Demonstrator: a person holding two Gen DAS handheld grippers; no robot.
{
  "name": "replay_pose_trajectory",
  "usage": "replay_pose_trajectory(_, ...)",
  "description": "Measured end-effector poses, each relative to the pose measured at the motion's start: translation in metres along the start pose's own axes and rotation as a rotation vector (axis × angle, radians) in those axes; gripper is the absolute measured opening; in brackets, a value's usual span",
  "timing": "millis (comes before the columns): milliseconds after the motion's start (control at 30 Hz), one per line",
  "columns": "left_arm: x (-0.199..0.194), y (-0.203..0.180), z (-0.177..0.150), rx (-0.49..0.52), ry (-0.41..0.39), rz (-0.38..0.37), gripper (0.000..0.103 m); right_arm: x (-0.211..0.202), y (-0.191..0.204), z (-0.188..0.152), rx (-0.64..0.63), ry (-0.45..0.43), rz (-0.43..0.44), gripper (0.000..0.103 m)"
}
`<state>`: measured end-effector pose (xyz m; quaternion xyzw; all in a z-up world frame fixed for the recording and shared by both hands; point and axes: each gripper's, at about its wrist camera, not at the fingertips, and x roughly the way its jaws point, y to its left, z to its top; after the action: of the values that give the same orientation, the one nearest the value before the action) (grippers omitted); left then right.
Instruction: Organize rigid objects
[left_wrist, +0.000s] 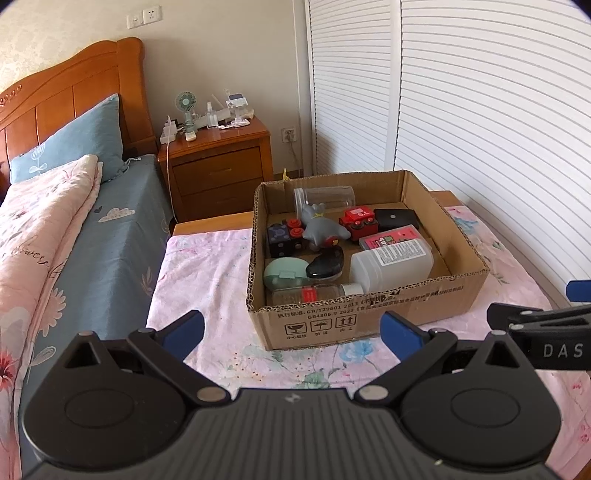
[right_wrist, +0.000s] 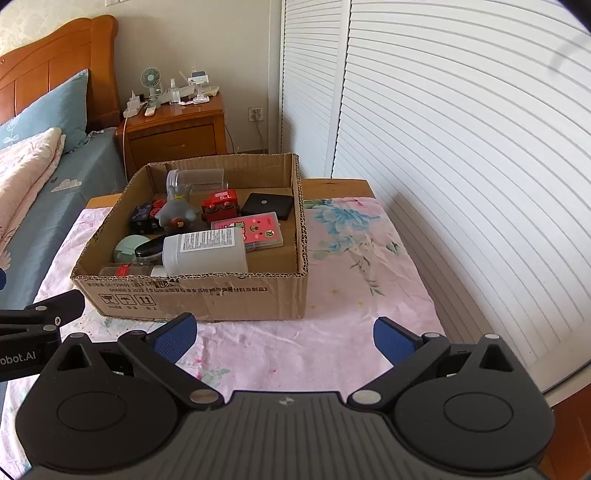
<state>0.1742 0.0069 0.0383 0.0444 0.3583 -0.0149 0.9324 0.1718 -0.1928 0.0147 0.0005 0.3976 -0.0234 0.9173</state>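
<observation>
Black linkage arms and blue-padded fingers (left_wrist: 183, 332) of the left gripper (left_wrist: 293, 330) filled the bottom of the left wrist view, jaws spread wide with nothing between them. Just ahead of the jaws stood an open cardboard box (left_wrist: 369, 314) on a pink floral cloth (left_wrist: 207, 273), its near wall printed with handling symbols.

Inside, nearest the jaws, a clear bottle with a red label (left_wrist: 306, 294) lay along the front wall. Behind it sat a mint-green round case (left_wrist: 284, 275), a glossy black oval piece (left_wrist: 325, 263) and a white plastic jar (left_wrist: 391, 264) on its side. Farther back were a grey toy figure (left_wrist: 321, 229), a dark block with red buttons (left_wrist: 282, 236), a red toy vehicle (left_wrist: 358, 221), a pink card case (left_wrist: 391, 236), a flat black case (left_wrist: 395, 218) and a clear jar (left_wrist: 325, 197) lying at the far wall.

On the right, the right gripper (right_wrist: 284, 336) also hung with jaws parted and empty, over bare cloth, the box (right_wrist: 192, 295) ahead and left of its fingers. Beyond the box stood a wooden nightstand (left_wrist: 221, 162); a bed (left_wrist: 55, 221) lay left of the jaws.
</observation>
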Motion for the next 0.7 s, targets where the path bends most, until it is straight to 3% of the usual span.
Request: replay_pose_trajectory(700, -0.0068, -0.0031, 0.0020, 0.003, -0.009, 0.007, 0.101, -0.0038, -0.0020, -0.0005, 0.007, -0.009, -0.008, 0.103)
